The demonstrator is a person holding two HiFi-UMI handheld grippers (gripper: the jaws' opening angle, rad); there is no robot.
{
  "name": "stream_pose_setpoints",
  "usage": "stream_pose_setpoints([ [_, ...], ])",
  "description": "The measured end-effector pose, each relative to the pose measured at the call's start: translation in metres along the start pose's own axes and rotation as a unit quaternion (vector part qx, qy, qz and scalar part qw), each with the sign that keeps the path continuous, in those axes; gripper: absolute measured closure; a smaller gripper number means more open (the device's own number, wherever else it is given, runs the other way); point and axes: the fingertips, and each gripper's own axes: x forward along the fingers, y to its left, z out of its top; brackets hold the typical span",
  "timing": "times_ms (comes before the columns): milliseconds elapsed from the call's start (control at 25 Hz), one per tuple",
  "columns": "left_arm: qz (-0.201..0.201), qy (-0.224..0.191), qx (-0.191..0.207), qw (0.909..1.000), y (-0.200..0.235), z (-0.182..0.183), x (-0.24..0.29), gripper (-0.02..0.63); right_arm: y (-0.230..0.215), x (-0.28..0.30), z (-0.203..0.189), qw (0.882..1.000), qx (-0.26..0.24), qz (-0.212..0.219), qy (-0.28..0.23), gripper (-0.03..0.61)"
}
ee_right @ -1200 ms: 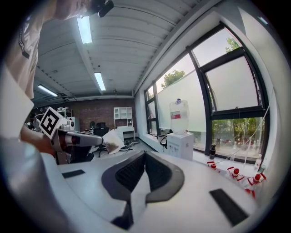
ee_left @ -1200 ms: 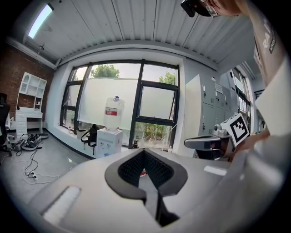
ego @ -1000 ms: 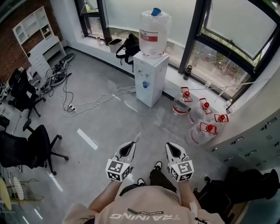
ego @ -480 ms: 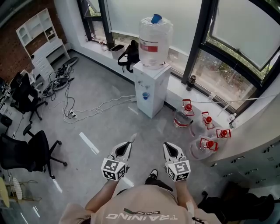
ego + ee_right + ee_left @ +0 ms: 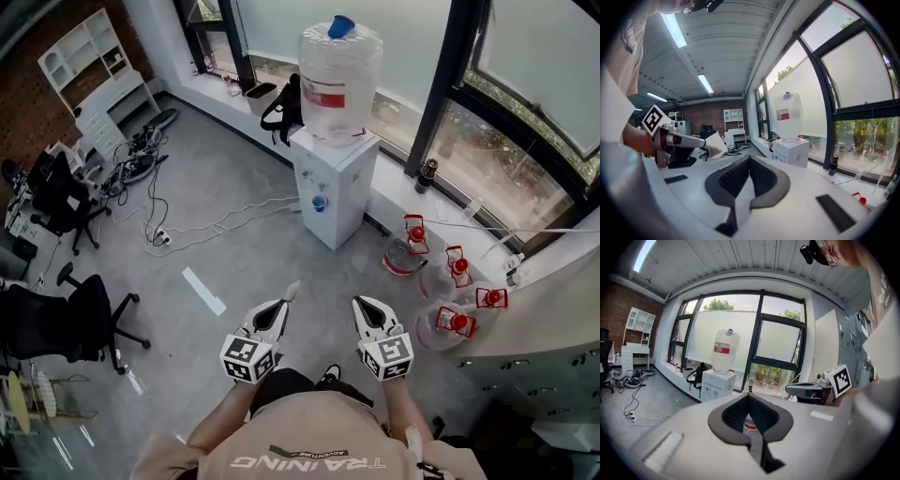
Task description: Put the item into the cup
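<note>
My left gripper (image 5: pixel 284 307) is held at waist height, shut on a small flat white item (image 5: pixel 292 292) that sticks out past its tip. In the right gripper view that white item (image 5: pixel 715 143) shows at the left gripper's tip. My right gripper (image 5: pixel 359 303) is beside it, shut with nothing in it (image 5: pixel 749 158). Ahead stands a white water dispenser (image 5: pixel 335 192) with a big clear bottle (image 5: pixel 339 75) on top. A small blue cup-like thing (image 5: pixel 320 202) sits on the dispenser's front. Both grippers are well short of the dispenser.
Several water jugs with red caps (image 5: pixel 441 281) lie on the floor right of the dispenser, under the window. A black bag (image 5: pixel 281 103) rests on the sill. Cables (image 5: pixel 178 225) trail across the grey floor at left, near black office chairs (image 5: pixel 66 319).
The person has stepped closer to the dispenser and the view has shifted a little left. Both grippers keep the same pose, and the white item stays in the left one.
</note>
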Motion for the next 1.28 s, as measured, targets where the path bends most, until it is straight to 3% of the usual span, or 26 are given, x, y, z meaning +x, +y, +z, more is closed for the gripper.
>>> stream_pose_setpoints([
  [240, -0.012, 0.016, -0.008, 0.9998, 0.023, 0.001, 0.030, 0.606, -0.008, 0.034, -0.004, 1.000, 0.010, 0.008, 0.018, 0.568],
  [520, -0.047, 0.015, 0.031, 0.9983, 0.062, 0.020, 0.067, 0.606, -0.024, 0.086, 0.018, 1.000, -0.004, -0.020, 0.023, 0.568],
  [720, -0.077, 0.009, 0.036, 0.9964, 0.101, 0.042, 0.094, 0.606, -0.030, 0.138, 0.037, 0.996, -0.066, -0.042, 0.031, 0.568],
  [1080, -0.099, 0.007, 0.036, 0.9944, 0.135, 0.063, 0.142, 0.606, -0.062, 0.183, 0.049, 0.996, -0.022, -0.084, 0.020, 0.568],
  [1280, -0.095, 0.033, 0.024, 0.9947, 0.156, 0.054, 0.169, 0.606, -0.079, 0.205, 0.043, 0.996, -0.005, -0.086, 0.028, 0.566],
])
